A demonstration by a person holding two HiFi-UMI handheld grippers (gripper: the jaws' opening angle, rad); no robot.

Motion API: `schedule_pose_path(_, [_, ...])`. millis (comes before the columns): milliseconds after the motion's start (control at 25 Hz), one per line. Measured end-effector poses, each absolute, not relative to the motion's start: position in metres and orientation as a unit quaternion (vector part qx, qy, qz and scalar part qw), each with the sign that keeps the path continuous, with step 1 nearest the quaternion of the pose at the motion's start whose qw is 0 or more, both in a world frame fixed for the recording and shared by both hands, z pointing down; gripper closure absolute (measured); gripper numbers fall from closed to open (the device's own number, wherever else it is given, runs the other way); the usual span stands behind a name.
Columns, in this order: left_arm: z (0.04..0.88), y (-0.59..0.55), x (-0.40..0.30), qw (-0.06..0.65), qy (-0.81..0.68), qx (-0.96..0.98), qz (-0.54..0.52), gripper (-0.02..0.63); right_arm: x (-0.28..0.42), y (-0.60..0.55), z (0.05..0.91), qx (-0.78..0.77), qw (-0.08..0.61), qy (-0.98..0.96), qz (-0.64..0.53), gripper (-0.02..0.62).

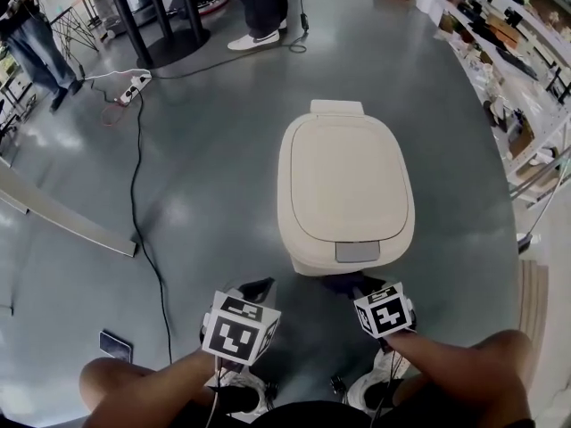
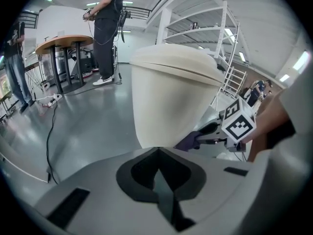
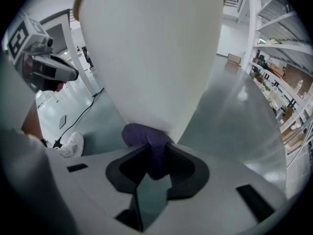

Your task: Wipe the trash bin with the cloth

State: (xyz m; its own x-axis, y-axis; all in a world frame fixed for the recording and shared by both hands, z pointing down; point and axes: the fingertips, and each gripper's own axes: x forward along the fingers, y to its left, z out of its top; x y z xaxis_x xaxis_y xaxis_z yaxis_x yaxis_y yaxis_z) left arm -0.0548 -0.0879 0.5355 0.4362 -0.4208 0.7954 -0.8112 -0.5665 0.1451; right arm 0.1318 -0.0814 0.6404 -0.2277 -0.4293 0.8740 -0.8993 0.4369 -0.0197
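The trash bin stands upright on the grey floor, directly in front of the person, and its lid is closed. The cloth, of a purple colour, is clenched between the jaws of the right gripper. A bunched part of it comes out past the jaw tips and is pressed against the lower front wall of the bin. The left gripper is held just beside the right one, low before the same wall. Its jaws are brought together and nothing is seen between them. Whether it touches the bin cannot be told.

The cloth is judged to be soft, limp and light. It folds under pressure and can be pulled out of the jaws when it is dragged over the surface. For this reason it is best gripped in the middle of the bunch, so that a thick pad is left in front of the jaws and the hard tips are not rubbed on the plastic.

The bin is judged to be stiff, smooth plastic, and probably light if it is empty. On the glossy floor it can be pushed away or tilted by a strong stroke, so moderate pressure is advised. If it must be steadied, the rim under the lid or a side wall is the better place, because the lid is probably hinged and may give way.
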Motion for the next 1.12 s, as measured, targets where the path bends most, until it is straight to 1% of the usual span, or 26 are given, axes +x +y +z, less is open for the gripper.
schedule_pose_path(280, [0.537, -0.099, -0.032, 0.251, -0.373, 0.808, 0.381, 0.606, 0.155, -0.086, 0.639, 0.468, 0.419, -0.722, 0.291, 0.503])
schedule_pose_path(480, [0.536, -0.099, -0.017, 0.225, -0.365, 0.814, 0.391, 0.606, 0.159, -0.089, 0.630, 0.448, 0.415, -0.736, 0.293, 0.503])
schedule_pose_path(720, [0.526, -0.095, 0.016, 0.229, -0.345, 0.827, 0.380, 0.606, 0.185, -0.080, 0.620, 0.476, 0.413, -0.725, 0.276, 0.503])
schedule_pose_path(920, [0.499, -0.075, 0.059, 0.204, -0.312, 0.854, 0.364, 0.606, 0.198, -0.069, 0.585, 0.515, 0.377, -0.732, 0.238, 0.503])
schedule_pose_path(1120, [0.452, -0.065, 0.124, 0.150, -0.281, 0.893, 0.319, 0.606, 0.219, -0.059, 0.542, 0.552, 0.368, -0.734, 0.144, 0.503])
